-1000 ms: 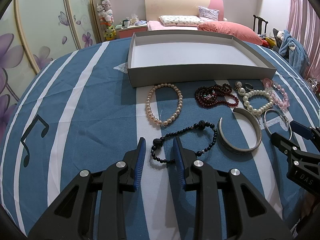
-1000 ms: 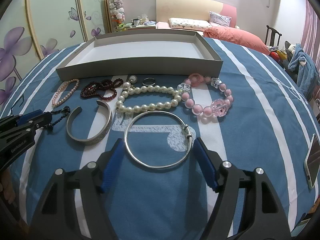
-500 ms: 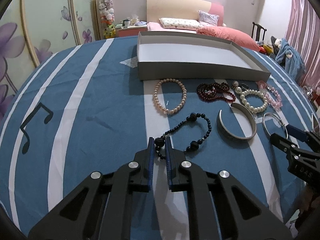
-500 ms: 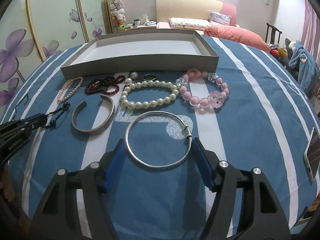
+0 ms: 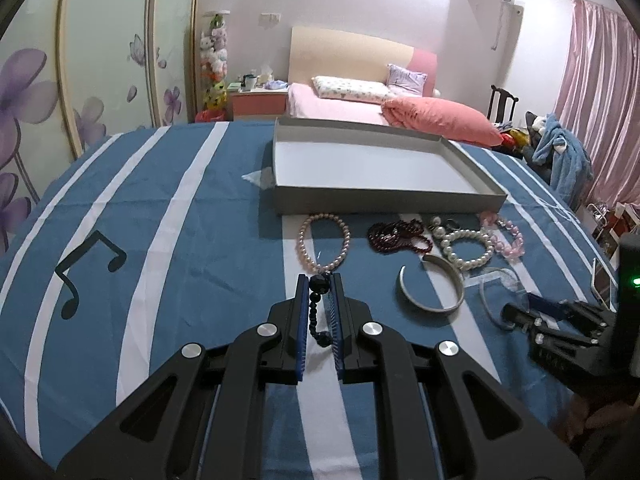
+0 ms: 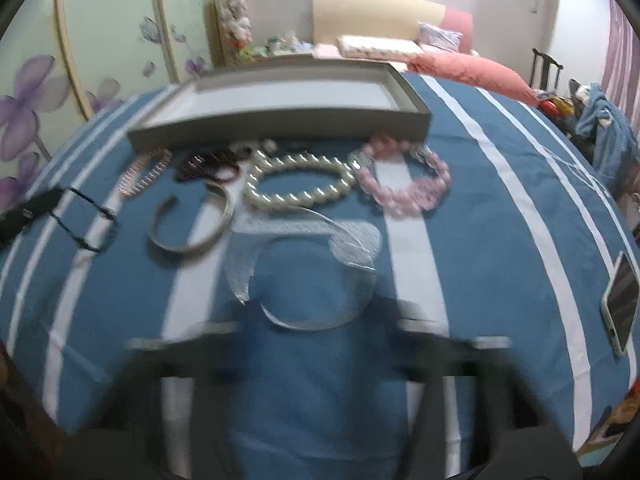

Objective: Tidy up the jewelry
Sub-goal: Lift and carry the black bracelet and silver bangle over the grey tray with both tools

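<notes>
My left gripper (image 5: 319, 280) is shut on the black bead bracelet (image 5: 319, 285), lifted off the blue striped cloth; the bracelet hangs between the fingers. In the right wrist view it dangles at far left (image 6: 86, 220). My right gripper (image 5: 510, 312) is at the thin silver bangle (image 5: 494, 292); the right wrist view is motion-blurred, the bangle (image 6: 304, 276) smeared, so its jaws are unclear. The grey tray (image 5: 380, 204) lies beyond, empty.
On the cloth before the tray lie a pink pearl bracelet (image 5: 323, 246), dark red beads (image 5: 398, 236), a white pearl bracelet (image 5: 466, 248), a pink crystal bracelet (image 5: 506, 236) and a wide silver cuff (image 5: 432, 288). A phone (image 6: 620, 304) lies at right.
My left gripper closed on the black bead bracelet and lifted it off the cloth. The right gripper moved fast around the silver bangle, blurring its view.
</notes>
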`<action>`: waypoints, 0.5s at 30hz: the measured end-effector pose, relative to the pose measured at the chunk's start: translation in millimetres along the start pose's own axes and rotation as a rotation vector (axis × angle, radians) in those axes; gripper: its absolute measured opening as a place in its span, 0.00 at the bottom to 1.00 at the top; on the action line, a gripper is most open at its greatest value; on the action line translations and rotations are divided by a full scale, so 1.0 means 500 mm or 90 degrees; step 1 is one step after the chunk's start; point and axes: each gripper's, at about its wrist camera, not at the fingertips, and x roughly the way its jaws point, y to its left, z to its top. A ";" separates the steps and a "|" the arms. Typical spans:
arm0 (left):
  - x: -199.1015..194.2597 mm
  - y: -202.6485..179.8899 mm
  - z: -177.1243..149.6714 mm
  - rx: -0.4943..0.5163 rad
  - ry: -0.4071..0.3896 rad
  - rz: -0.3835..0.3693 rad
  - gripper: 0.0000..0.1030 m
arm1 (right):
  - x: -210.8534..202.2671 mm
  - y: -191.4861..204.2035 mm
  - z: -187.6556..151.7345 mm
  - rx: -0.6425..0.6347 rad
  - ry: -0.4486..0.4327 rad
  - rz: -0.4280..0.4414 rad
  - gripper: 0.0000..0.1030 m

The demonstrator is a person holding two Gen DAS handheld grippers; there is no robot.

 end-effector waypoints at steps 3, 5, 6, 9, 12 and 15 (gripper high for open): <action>0.000 -0.003 -0.002 0.002 0.000 -0.003 0.11 | 0.001 -0.008 0.005 0.015 0.016 0.011 0.60; 0.001 -0.003 -0.003 0.001 0.000 -0.004 0.11 | -0.002 -0.010 0.007 0.018 0.008 0.011 0.70; 0.001 -0.003 -0.003 0.000 0.000 -0.003 0.11 | -0.002 -0.010 0.010 0.020 0.007 0.015 0.70; 0.002 -0.001 -0.006 -0.002 0.001 -0.003 0.11 | 0.004 -0.003 0.017 0.018 0.016 0.034 0.73; 0.000 0.003 -0.007 -0.005 0.000 -0.001 0.11 | 0.013 0.020 0.021 -0.009 0.028 0.044 0.79; -0.002 0.008 -0.007 -0.009 -0.002 0.001 0.11 | 0.026 0.040 0.026 -0.034 0.040 0.040 0.84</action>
